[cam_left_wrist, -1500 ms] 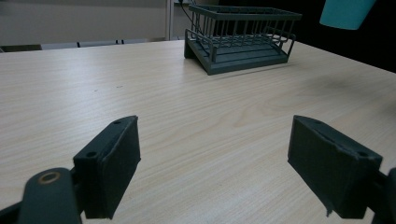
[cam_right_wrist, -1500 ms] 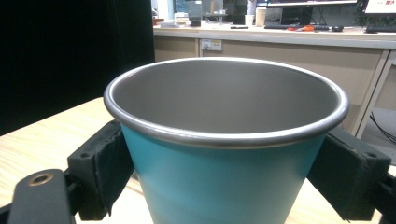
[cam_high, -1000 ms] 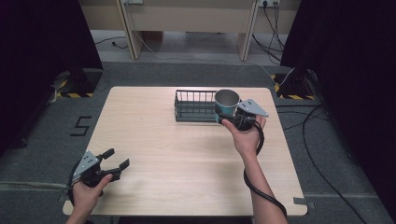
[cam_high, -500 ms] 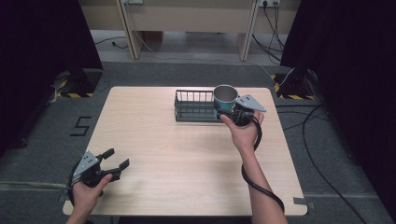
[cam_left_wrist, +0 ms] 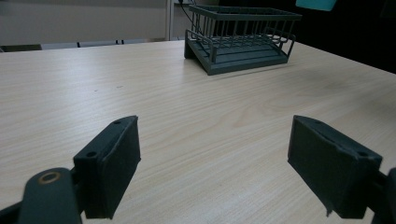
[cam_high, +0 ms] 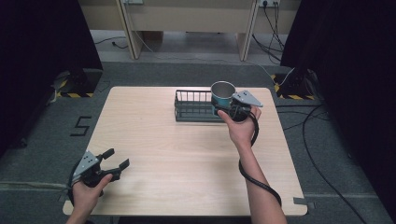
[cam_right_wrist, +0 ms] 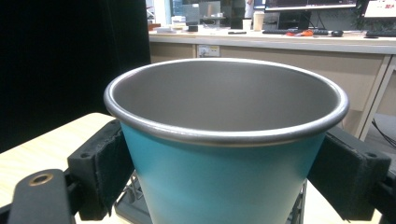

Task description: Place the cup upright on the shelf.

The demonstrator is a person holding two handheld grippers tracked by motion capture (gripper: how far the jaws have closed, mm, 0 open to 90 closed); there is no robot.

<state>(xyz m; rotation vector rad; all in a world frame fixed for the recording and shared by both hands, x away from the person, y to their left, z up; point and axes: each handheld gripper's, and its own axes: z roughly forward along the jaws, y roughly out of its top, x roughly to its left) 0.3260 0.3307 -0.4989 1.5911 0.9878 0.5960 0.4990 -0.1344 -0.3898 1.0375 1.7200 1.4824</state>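
The right gripper [cam_high: 229,108] has its jaws clamped on the sides of a teal metal cup [cam_high: 222,94], held upright just right of centre in the upper half of the high view, over the right end of the wire rack [cam_high: 194,106]. At the lower left of that view, the left gripper [cam_high: 112,159] hovers above the tabletop [cam_high: 187,158] with its jaws spread wide and nothing between them.

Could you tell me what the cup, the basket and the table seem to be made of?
The cup looks like metal: dull grey inside, rolled rim, smooth teal coating outside. The basket seems to be dark grey wire, probably coated metal, judging by its thin bars and matte look. The table shows pale wood grain with a soft sheen, likely laminate or veneer.
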